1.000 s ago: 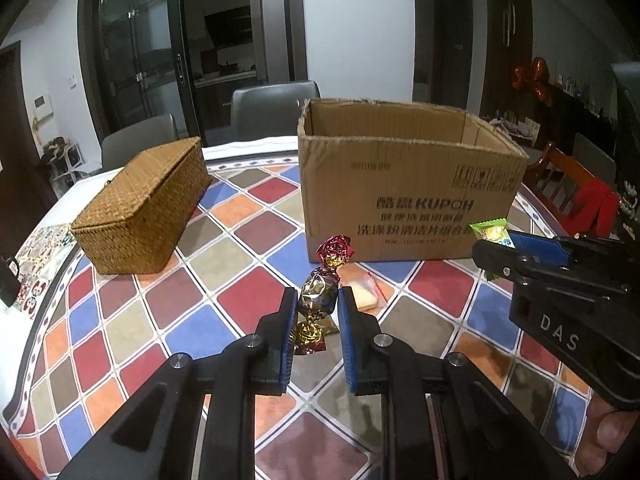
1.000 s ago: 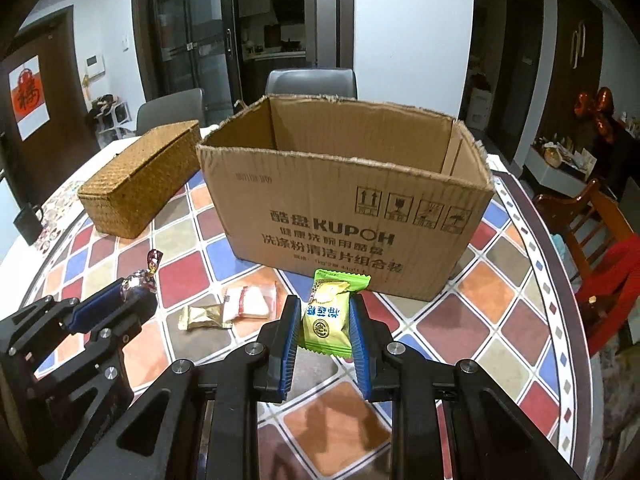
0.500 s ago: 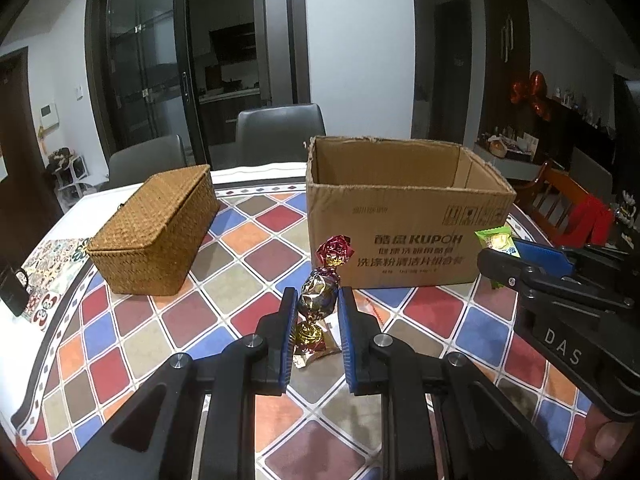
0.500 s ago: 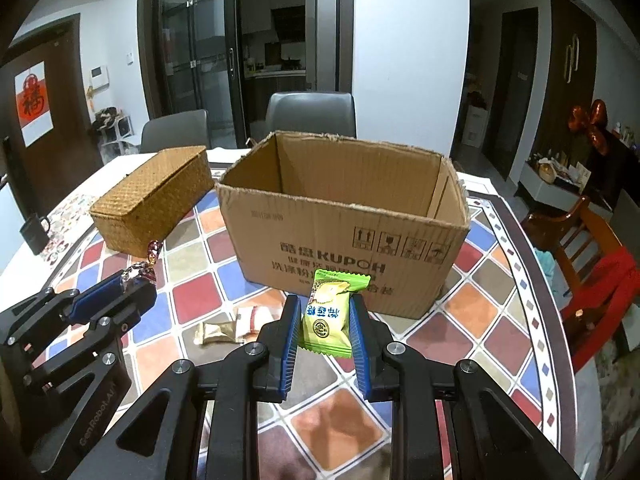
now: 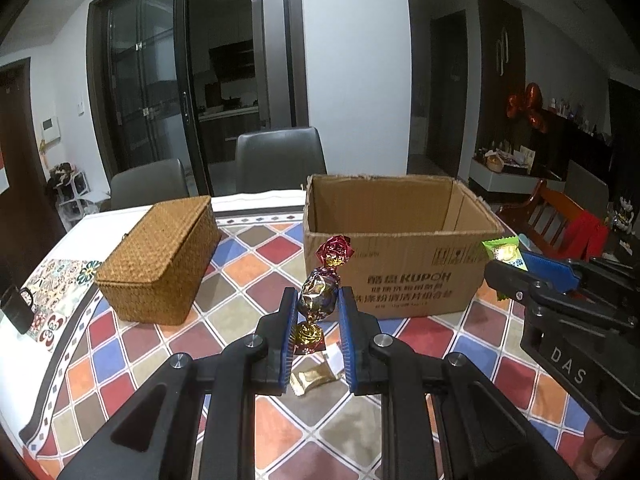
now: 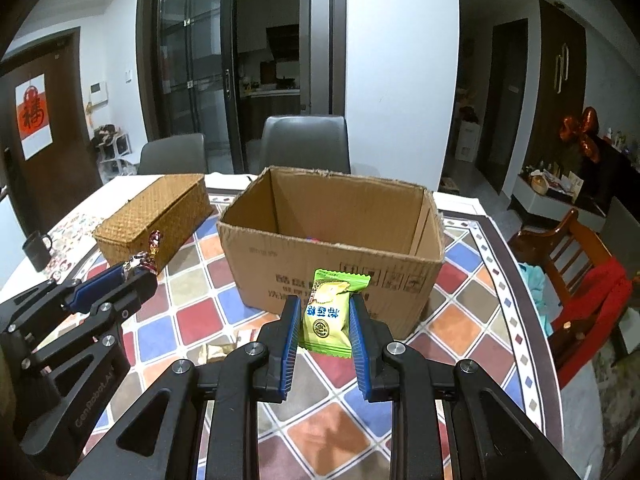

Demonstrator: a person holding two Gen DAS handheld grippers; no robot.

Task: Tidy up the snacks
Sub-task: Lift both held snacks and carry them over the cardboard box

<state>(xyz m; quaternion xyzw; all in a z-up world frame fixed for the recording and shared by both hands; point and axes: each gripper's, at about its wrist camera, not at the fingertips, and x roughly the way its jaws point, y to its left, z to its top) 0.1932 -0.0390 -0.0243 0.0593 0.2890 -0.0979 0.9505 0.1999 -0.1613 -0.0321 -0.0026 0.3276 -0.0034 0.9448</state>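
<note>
Left wrist view: left gripper [image 5: 315,312] pinches a foil-wrapped candy [image 5: 318,300] between its blue pads, the twisted red end standing above the fingertips.
Right wrist view: right gripper [image 6: 325,316] clamps a green snack packet [image 6: 329,314] upright between its pads, the crimped top edge above them.
Cardboard box [image 6: 332,248]: open-topped, on the table just beyond both grippers; both held snacks hang in front of its near wall, outside it.
Loose snacks: a gold-wrapped sweet [image 5: 314,376] lies on the table below the left gripper; a second pale packet [image 6: 246,335] lies beside it.
Wicker basket [image 5: 160,266]: lid closed, left of the box, apart from it.
Table [image 5: 120,360]: covered in a coloured diamond pattern.
Mug [image 6: 37,249]: dark, at the table's far left edge.
</note>
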